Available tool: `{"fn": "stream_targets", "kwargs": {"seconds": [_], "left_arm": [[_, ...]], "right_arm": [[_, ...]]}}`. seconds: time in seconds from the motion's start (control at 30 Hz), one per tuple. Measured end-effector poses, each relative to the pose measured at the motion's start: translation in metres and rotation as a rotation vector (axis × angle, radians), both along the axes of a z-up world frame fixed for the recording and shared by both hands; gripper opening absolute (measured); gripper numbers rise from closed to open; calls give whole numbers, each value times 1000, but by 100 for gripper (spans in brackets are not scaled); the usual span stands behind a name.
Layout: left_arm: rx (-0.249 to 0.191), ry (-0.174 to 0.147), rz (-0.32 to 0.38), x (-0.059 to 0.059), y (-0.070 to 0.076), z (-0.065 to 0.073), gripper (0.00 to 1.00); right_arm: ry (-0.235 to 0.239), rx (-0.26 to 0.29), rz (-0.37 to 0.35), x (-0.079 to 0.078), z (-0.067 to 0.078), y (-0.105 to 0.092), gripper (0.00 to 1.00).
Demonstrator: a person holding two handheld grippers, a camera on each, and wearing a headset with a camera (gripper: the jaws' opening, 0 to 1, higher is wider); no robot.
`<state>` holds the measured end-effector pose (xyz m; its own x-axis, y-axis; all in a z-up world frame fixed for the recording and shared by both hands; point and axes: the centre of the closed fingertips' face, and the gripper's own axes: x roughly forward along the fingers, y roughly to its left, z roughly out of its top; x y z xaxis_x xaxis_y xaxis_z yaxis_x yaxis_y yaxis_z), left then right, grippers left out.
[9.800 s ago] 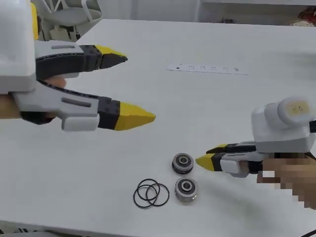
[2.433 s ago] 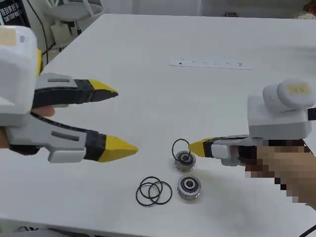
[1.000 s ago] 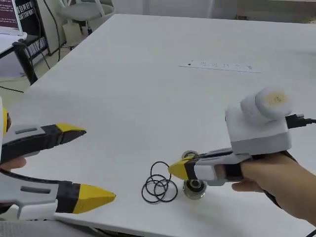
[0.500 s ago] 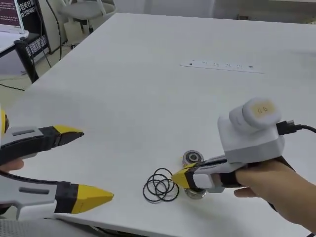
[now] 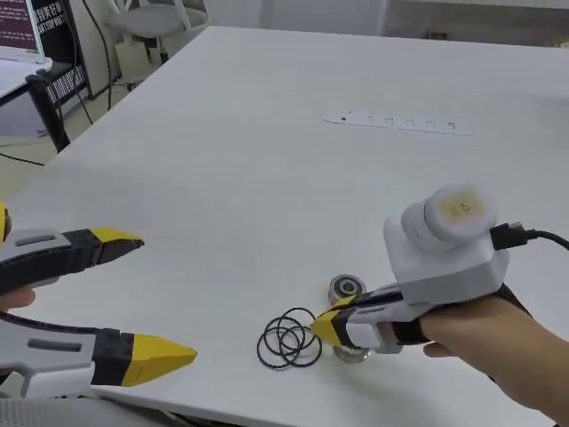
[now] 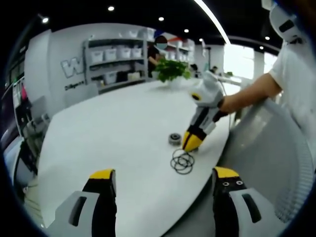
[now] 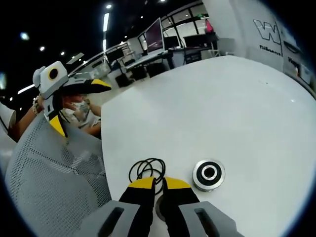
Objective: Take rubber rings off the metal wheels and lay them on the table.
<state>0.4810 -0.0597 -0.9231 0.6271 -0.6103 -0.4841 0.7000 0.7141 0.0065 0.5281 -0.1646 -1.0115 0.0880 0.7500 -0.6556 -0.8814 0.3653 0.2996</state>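
Observation:
Several black rubber rings (image 5: 289, 339) lie in an overlapping pile near the table's front edge. My right gripper (image 5: 325, 327) is down at the pile's right side, shut on a rubber ring (image 7: 150, 174) that rests on the others. One bare metal wheel (image 5: 346, 287) stands just behind it, and a second wheel (image 5: 356, 354) is partly hidden under its jaws. My left gripper (image 5: 151, 298) is held wide open and holds nothing, well to the left of the pile. From the left gripper view, the rings (image 6: 182, 162), a wheel (image 6: 174, 138) and the right gripper (image 6: 191, 141) lie ahead.
A white power strip (image 5: 397, 124) lies far back on the white table (image 5: 249, 160). The table's front edge runs just below the rings. A mesh chair back (image 7: 49, 177) stands close to that edge, and an office chair (image 5: 147, 22) stands beyond the far left corner.
The right gripper pulled a ring off the rear wheel, carried it left and lowered it onto the pile. The left gripper dropped back toward the lower left, still open.

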Motion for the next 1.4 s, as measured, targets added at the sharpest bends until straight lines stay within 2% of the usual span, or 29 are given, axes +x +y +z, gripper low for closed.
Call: {"fn": "stream_targets", "kwargs": {"seconds": [0.23, 0.5, 0.8, 0.93, 1.0, 1.03, 1.13, 1.4], "left_arm": [[10, -3, 1, 1, 2, 0, 81], [8, 0, -4, 0, 1, 0, 81], [0, -5, -12, 1, -1, 1, 82], [-4, -9, -18, 1, -1, 2, 82], [-4, -11, -21, 2, -1, 2, 82], [-5, -14, -21, 2, -1, 3, 83], [-8, -17, -19, 2, -1, 4, 83], [-16, -30, -30, 2, -2, 9, 84]], "right_arm": [[-2, -3, -12, 1, 2, -3, 5], [-11, 20, -21, 4, 12, -5, 8], [-55, 33, 32, -1, 24, -3, 20], [-76, 45, 76, -7, 34, 1, 28], [-119, 33, 105, -7, 41, 0, 30], [-146, 39, 118, -6, 48, 1, 32], [-176, 57, 144, -8, 62, 2, 38], [-230, 126, 163, -12, 93, -5, 54]]}}
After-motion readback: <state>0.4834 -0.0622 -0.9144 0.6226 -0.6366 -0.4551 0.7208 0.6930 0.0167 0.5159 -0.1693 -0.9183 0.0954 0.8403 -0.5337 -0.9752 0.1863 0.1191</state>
